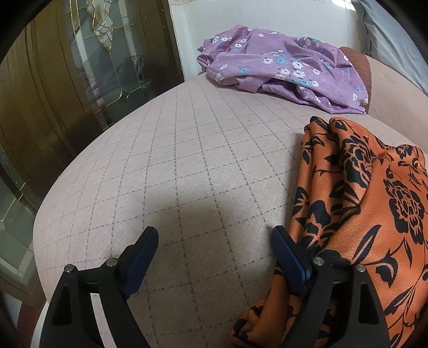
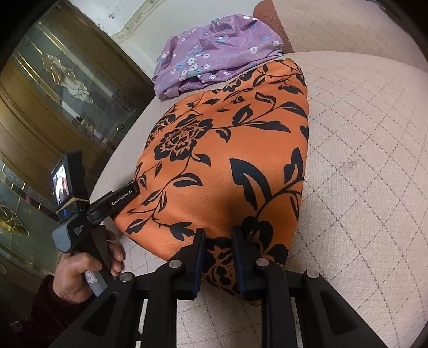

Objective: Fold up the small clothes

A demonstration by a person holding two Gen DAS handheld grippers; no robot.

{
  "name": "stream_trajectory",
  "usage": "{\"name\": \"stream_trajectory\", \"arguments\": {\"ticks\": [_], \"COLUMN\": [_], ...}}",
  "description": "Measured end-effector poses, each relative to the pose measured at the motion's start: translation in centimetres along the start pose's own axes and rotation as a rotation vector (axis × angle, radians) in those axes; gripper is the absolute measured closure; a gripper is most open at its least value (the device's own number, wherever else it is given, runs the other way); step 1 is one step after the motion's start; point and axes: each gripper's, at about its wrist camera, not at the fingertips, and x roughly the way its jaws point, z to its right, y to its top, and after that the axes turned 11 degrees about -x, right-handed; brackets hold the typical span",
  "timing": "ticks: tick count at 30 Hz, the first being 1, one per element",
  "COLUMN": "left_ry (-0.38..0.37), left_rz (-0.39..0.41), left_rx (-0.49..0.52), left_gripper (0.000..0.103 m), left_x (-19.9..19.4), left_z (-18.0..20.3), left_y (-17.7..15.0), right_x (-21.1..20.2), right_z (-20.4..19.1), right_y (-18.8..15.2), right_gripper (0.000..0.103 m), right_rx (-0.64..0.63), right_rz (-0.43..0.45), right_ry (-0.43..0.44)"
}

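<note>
An orange garment with black flowers (image 2: 227, 160) lies folded on the pale quilted cushion (image 2: 361, 187). My right gripper (image 2: 218, 235) is shut on its near edge. In the left wrist view the same orange garment (image 1: 361, 214) is bunched at the right, draped over my right finger. My left gripper (image 1: 214, 238) is open, with only bare cushion between its fingers. In the right wrist view the left gripper (image 2: 133, 188) touches the garment's left edge. A crumpled purple flowered garment (image 1: 281, 67) lies at the far end of the cushion (image 1: 187, 160); it also shows in the right wrist view (image 2: 214, 53).
A dark wood cabinet with leaded glass doors (image 1: 80, 67) stands along the cushion's left edge. A white wall (image 1: 267, 16) is behind. A brown cushion edge (image 1: 361, 67) and a grey pillow (image 1: 396, 40) are at the far right.
</note>
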Motion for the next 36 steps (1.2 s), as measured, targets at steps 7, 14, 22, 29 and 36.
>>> {"name": "stream_trajectory", "arguments": {"ticks": [7,14,22,29,36], "left_ry": [0.008,-0.11,-0.195,-0.215,-0.229], "left_rz": [0.005,0.033,0.173,0.18,0.171], "left_rx": [-0.007,-0.007,0.087,0.14,0.155], "left_gripper": [0.016,0.016,0.016,0.016,0.016], "left_x": [-0.9,-4.7,-9.4,-9.8,-9.6], "left_z": [-0.1,-0.5,1.2,2.5,3.4], "left_y": [0.0,1.0,0.9,0.6,0.7], "right_x": [-0.3,-2.4,-7.7,-8.2,-7.2], "right_z": [-0.1,0.3,0.2,2.0,2.3], "right_y": [-0.3,-0.5,-0.3,0.1,0.5], "right_gripper": [0.079,0.077,0.028,0.028,0.028], "right_rx": [-0.007,0.035,0.04,0.107,0.113], "right_rz": [0.017,0.025,0.168,0.184,0.168], "right_ry": [-0.001,0.057,0.056,0.053,0.05]}}
